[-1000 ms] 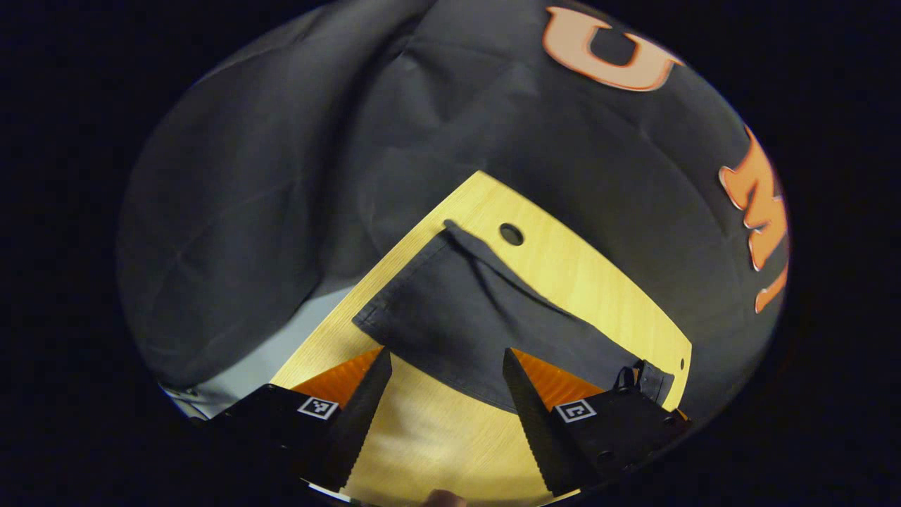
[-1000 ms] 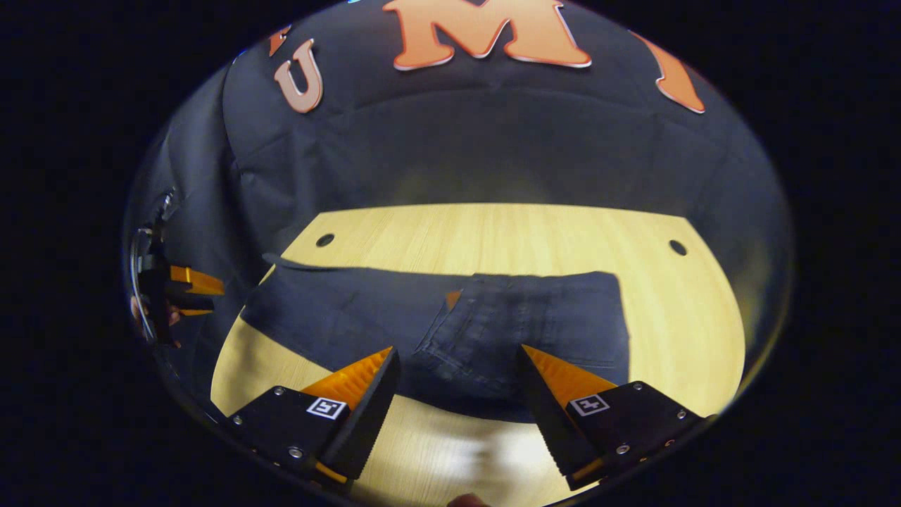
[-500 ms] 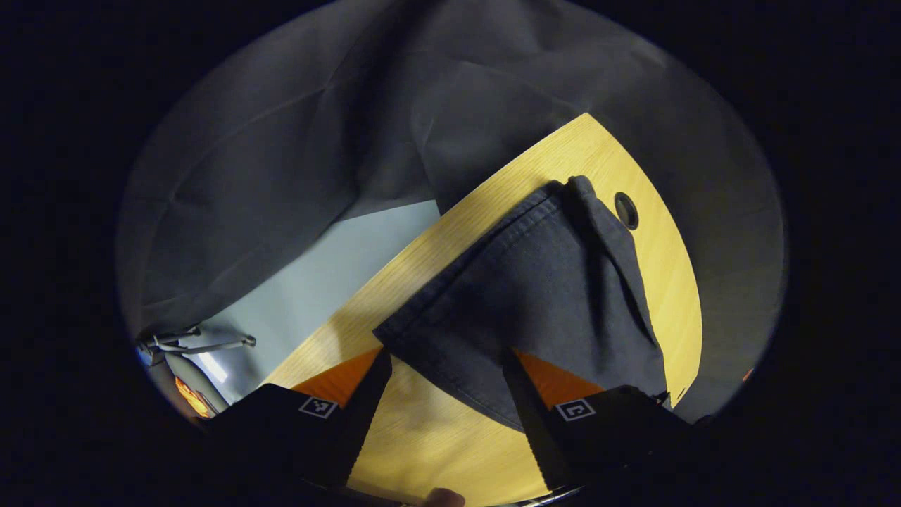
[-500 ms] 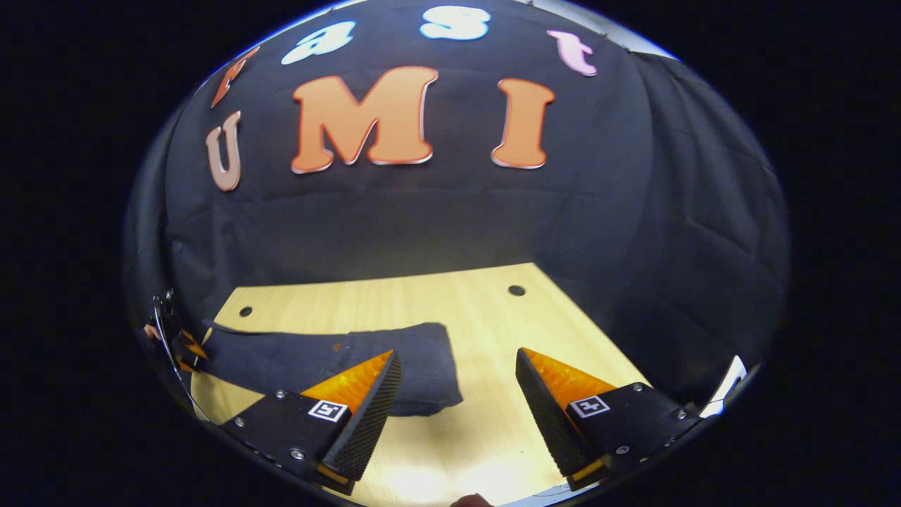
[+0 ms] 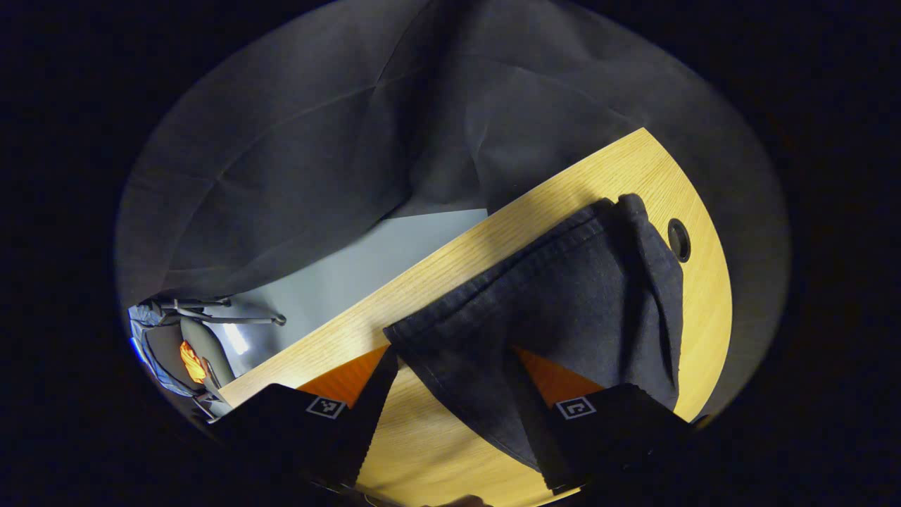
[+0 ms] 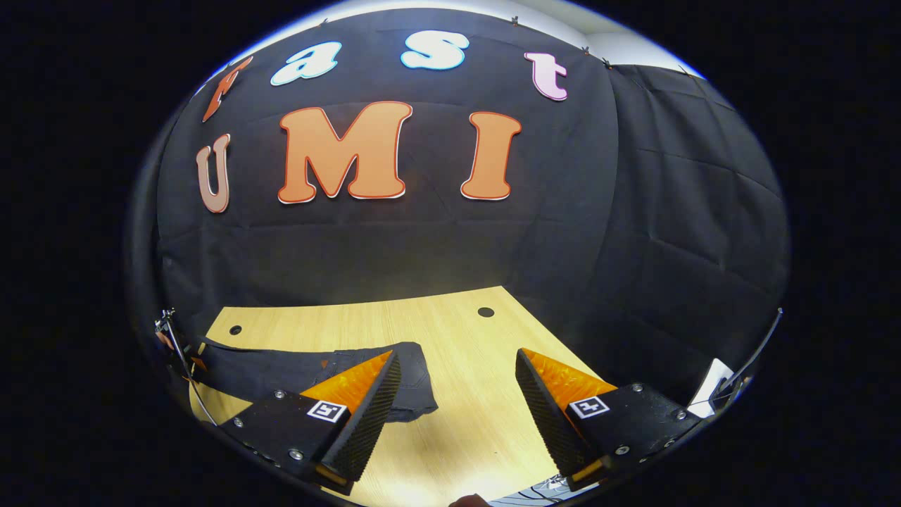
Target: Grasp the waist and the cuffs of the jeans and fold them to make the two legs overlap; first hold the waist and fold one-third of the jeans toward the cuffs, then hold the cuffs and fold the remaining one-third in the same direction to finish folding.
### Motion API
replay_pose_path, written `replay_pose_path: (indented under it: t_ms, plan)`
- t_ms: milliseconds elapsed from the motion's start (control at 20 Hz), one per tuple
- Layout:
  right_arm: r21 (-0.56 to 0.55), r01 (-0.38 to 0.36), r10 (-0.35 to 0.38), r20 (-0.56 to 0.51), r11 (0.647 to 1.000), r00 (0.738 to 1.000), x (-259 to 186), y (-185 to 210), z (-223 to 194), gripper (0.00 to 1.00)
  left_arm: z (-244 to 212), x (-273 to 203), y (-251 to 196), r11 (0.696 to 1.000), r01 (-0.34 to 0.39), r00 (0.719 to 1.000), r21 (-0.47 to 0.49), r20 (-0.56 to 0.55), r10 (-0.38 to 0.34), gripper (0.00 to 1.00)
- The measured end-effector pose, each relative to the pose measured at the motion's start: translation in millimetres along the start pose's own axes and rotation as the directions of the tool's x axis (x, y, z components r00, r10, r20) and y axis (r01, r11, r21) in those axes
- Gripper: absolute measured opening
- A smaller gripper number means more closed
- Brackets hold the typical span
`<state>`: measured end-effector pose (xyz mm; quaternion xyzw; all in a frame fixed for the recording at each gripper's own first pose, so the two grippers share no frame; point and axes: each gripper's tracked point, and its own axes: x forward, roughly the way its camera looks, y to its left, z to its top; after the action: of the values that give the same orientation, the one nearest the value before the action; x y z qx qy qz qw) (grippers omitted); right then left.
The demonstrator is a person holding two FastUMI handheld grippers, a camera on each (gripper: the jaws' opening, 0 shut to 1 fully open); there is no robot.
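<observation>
Lying along the table's (image 6: 457,338) left edge, the jeans (image 5: 563,310) sit under the spread left gripper (image 5: 450,415); a shallow bite could miss a cuff layer. Right gripper (image 6: 457,408) gapes, empty.

Jeans (image 5: 577,310): dark navy-black denim w/ paler stitched hems; table (image 5: 436,267): light yellow wood grain w/ small black holes. Booth wall cloth (image 5: 317,162): plain black; floor (image 5: 366,260) beyond table edge: pale grey-blue. Gripper bodies carry small black-and-white square markers (image 6: 323,410), seen in both gripper views.
</observation>
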<state>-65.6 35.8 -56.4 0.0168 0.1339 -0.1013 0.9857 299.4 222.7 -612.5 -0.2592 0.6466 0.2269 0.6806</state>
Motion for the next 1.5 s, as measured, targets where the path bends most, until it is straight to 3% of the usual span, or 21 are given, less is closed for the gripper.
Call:
replay_pose_path:
  t_ms: [100, 150, 200, 300, 400, 550, 700, 850, 950, 1250, 1350, 1450, 1500]
  plan:
    - [0.017, -0.005, 0.006, -0.016, 1.0, 1.0, -2.8, 0.1, -11.9, 0.99, 0.0, -0.8, -7.4, 0.999, 0.026, 0.999, 0.027, 0.033, -0.027, 0.86]
    - [0.021, -0.006, 0.007, -0.025, 1.0, 1.0, -4.5, -1.2, -19.0, 0.99, 3.7, -1.1, -21.4, 0.995, 0.094, 0.993, 0.045, 0.065, -0.097, 0.47]
    - [0.028, -0.003, 0.004, -0.044, 1.0, 0.999, -6.8, -2.8, -27.7, 0.99, 2.6, -1.4, -24.8, 0.99, 0.112, 0.991, 0.086, 0.069, -0.118, 0.08]
    - [0.038, -0.004, 0.006, -0.055, 0.999, 0.998, -7.6, -3.9, -33.4, 0.99, 4.0, -1.2, -26.1, 0.969, 0.2, 0.973, 0.144, 0.092, -0.214, 0.08]
    - [0.045, -0.01, 0.013, -0.074, 0.999, 0.997, -1.4, -3.2, -38.7, 0.99, 3.2, -9.0, -24.0, 0.927, 0.292, 0.94, 0.237, 0.108, -0.324, 0.02]
    - [0.011, -0.079, 0.08, -0.087, 0.997, 0.993, 20.5, 17.6, -30.8, 0.99, 7.8, -48.2, -34.0, 0.848, 0.454, 0.851, 0.273, 0.149, -0.504, 0.02]
    - [-0.01, -0.132, 0.131, -0.074, 0.991, 0.989, 33.3, 31.4, -23.1, 0.99, 7.8, -94.2, -44.5, 0.794, 0.521, 0.777, 0.315, 0.21, -0.593, 0.02]
    - [0.001, -0.183, 0.182, -0.099, 0.983, 0.978, 47.8, 35.5, -28.2, 0.99, 6.9, -145.1, -44.8, 0.756, 0.533, 0.711, 0.38, 0.284, -0.644, 0.02]
    - [0.007, -0.203, 0.203, -0.101, 0.979, 0.974, 58.6, 36.0, -26.2, 0.99, 10.2, -165.2, -30.2, 0.746, 0.527, 0.679, 0.407, 0.327, -0.657, 0.02]
    - [0.024, -0.287, 0.288, -0.095, 0.958, 0.953, 90.9, 39.2, -16.8, 0.99, -11.6, -235.5, -26.4, 0.69, 0.474, 0.56, 0.547, 0.418, -0.715, 0.03]
    - [0.022, -0.315, 0.316, -0.099, 0.949, 0.944, 100.1, 41.7, -17.6, 0.99, -32.8, -268.6, -23.7, 0.656, 0.452, 0.51, 0.604, 0.428, -0.746, 0.02]
    - [0.022, -0.359, 0.359, -0.111, 0.933, 0.927, 109.2, 49.0, -18.9, 0.99, -60.4, -303.5, -39.8, 0.614, 0.417, 0.439, 0.67, 0.443, -0.782, 0.02]
    - [0.018, -0.368, 0.367, -0.112, 0.93, 0.923, 112.1, 48.9, -19.1, 0.99, -74.9, -313.9, -52.4, 0.595, 0.414, 0.424, 0.689, 0.432, -0.796, 0.0]
